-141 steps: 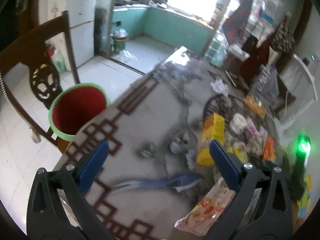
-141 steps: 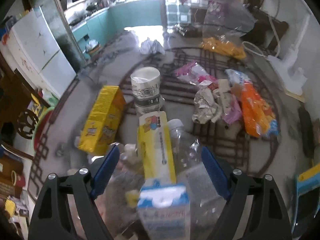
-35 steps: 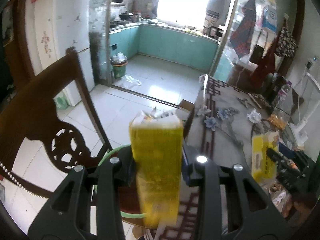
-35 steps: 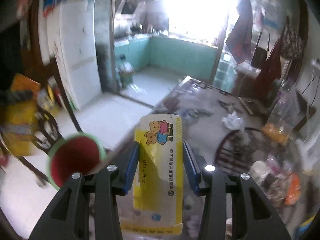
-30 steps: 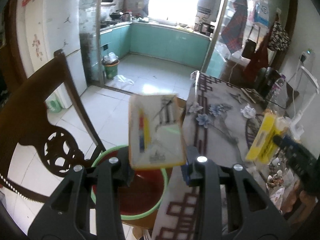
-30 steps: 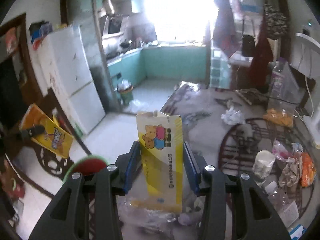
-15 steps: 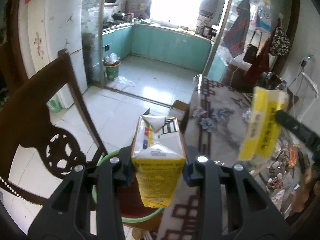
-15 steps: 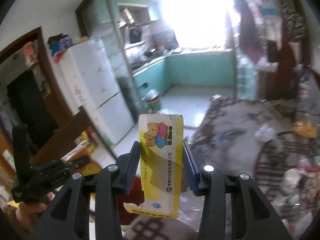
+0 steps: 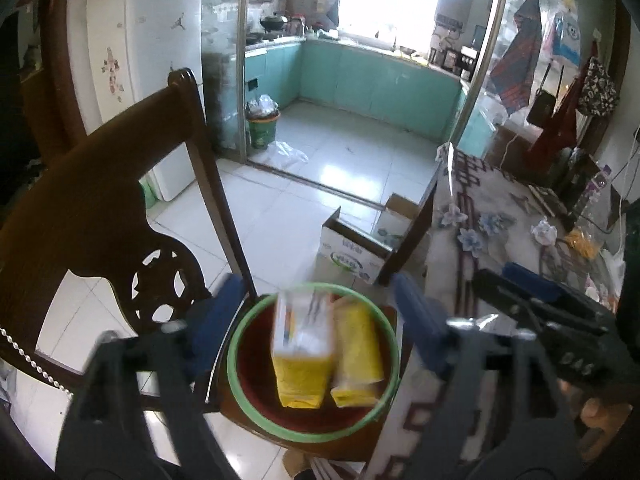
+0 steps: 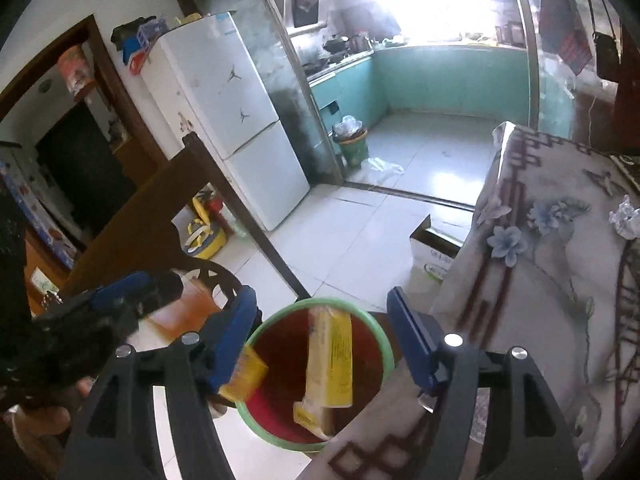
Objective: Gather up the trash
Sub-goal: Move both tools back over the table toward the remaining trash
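Observation:
A red bucket with a green rim (image 9: 320, 438) stands on a chair seat at the table's corner. My left gripper (image 9: 316, 316) hangs over it with jaws opening and nothing pressed between the pads. Just below it, a blurred yellow juice carton (image 9: 302, 364) is dropping into the bucket. Beside it falls a flatter yellow box (image 9: 356, 360). My right gripper (image 10: 324, 336) is also above the bucket (image 10: 280, 436), jaws opening, with the yellow box (image 10: 330, 360) loose beneath it. The juice carton (image 10: 246, 372) shows at the bucket's left rim. Each gripper appears in the other's view.
A dark carved wooden chair back (image 9: 100, 200) rises left of the bucket. The table with a floral cloth (image 10: 540, 280) lies to the right, with crumpled paper (image 10: 624, 216) on it. An open cardboard box (image 9: 352, 248) sits on the tiled floor. A white fridge (image 10: 240, 120) stands behind.
Both grippers went from shut on their yellow packages to open. The carton and the box have left the jaws and are falling into the bucket. Both hands moved over it.

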`<control>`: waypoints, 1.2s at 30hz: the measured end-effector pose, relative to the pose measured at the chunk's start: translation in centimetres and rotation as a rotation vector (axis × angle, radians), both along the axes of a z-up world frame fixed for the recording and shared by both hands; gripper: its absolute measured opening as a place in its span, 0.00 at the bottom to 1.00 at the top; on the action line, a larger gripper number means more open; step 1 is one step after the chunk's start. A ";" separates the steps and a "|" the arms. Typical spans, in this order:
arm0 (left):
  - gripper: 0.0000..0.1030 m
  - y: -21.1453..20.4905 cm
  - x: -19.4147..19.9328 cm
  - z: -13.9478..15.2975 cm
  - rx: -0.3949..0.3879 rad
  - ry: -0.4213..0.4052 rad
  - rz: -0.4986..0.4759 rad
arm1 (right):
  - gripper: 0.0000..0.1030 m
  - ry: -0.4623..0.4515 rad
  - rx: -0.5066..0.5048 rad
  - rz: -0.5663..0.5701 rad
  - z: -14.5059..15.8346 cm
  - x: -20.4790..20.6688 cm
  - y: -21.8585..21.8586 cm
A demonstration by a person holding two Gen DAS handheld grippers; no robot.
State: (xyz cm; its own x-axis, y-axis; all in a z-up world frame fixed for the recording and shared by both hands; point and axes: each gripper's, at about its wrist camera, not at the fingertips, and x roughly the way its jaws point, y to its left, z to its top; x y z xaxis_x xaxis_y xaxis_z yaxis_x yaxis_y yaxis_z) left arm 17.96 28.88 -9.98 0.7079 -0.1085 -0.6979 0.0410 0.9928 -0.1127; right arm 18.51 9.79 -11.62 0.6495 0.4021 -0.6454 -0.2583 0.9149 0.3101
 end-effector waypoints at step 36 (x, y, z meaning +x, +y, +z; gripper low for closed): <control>0.84 -28.7 -15.4 2.6 -0.065 -0.077 -0.155 | 0.78 0.104 -0.109 -0.268 0.4 -19.5 -34.7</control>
State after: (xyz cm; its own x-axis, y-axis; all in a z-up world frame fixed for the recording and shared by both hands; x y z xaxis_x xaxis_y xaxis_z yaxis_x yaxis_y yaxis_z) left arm 2.61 0.23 -7.35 0.7301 -0.2636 -0.6305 0.2039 0.9646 -0.1672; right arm -1.01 -24.90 -11.21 0.6511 0.1504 -0.7439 0.0244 0.9755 0.2185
